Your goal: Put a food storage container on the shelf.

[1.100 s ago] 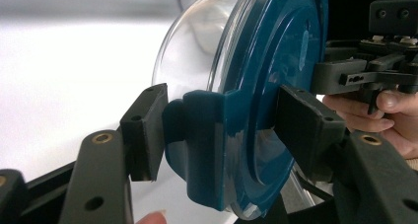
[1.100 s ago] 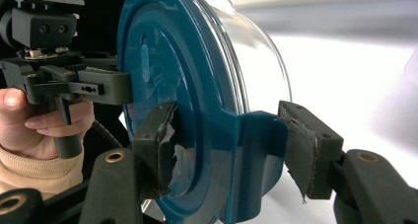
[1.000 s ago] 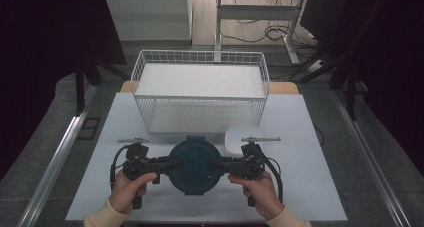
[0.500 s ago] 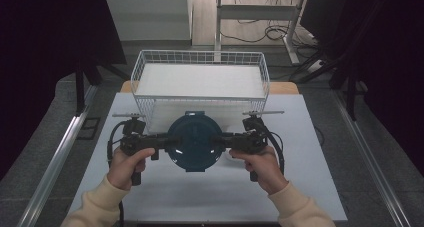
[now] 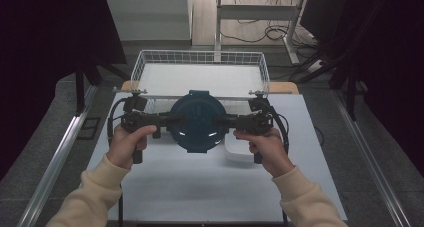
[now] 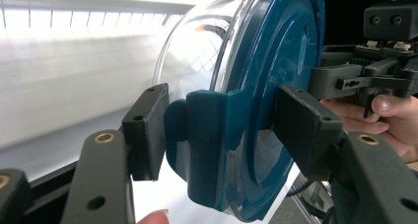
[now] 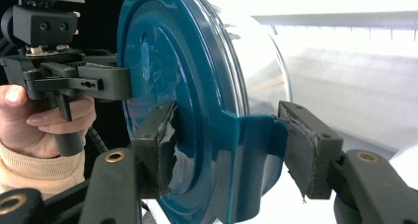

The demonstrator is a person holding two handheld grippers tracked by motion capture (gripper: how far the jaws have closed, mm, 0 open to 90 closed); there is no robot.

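Both grippers level, jaws clamping lidded bowl [image 5: 196, 121] clasps, opposite sides.

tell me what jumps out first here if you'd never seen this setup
The round container with a blue lid, held in the air mid-table by both grippers at once, the left gripper clamped on its left side tab and the right gripper on the opposite one. Just behind it sits a white wire basket at the far edge of the table. A white object lies on the table below the right hand.
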